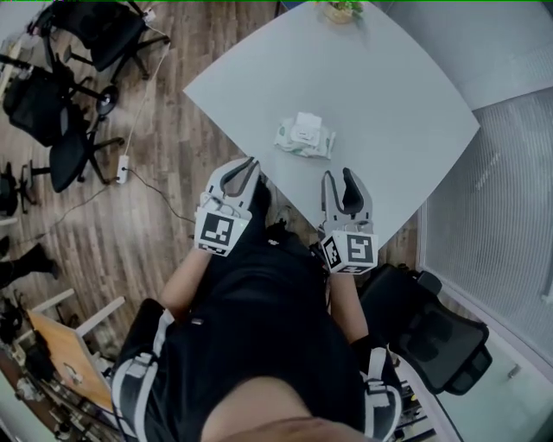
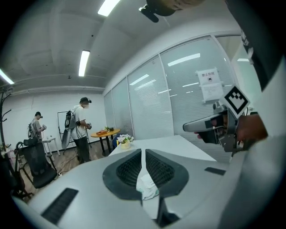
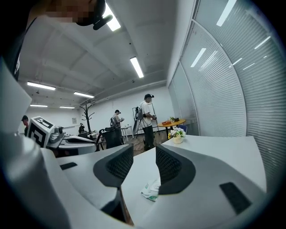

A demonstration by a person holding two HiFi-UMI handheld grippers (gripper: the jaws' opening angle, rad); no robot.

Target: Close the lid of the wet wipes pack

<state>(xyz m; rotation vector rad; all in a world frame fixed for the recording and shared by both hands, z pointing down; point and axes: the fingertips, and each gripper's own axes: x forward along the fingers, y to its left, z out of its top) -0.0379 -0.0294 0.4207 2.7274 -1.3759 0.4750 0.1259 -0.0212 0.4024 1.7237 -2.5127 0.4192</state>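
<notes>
in the head view the wet wipes pack is showing too small for its print to be read, and its lid is appearing only as a small pale patch. beyond the pack, the top edge is cutting off the flower pot and the far corner of the table.

in the left gripper view the pads of the left hand-held gripper are covering most of the pack, leaving only a crumpled sliver showing through the slit between them.

in the right gripper view one pad of the right hand-held gripper is hiding the pack's right end. the people far beyond the pack are looking too small to make out.
</notes>
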